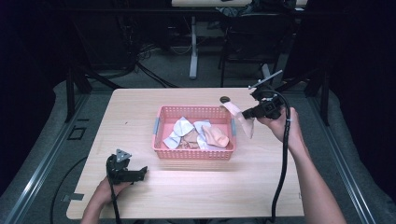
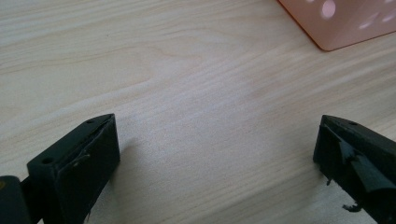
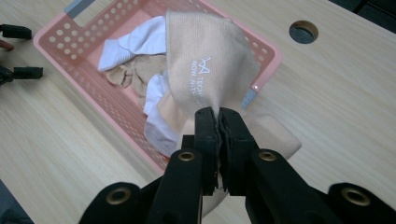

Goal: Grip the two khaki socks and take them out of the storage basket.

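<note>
Right gripper view: the right gripper [image 3: 217,122] pinches a beige sock [image 3: 205,70] between its fingers, hanging above the pink basket's [image 3: 65,46] right end. Left gripper [image 1: 140,173] rests on the bench [image 1: 201,186], fingers wide.

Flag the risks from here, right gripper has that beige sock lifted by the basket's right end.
1. The right gripper pinches the beige sock by a narrow edge fold only; it could slip out.
2. The sock hangs beside the pink basket rim, so the dangling end might snag on the rim and tug the basket.
3. The left gripper rests open on the table, apart from the basket, so nothing braces the basket if it gets pulled.
</note>
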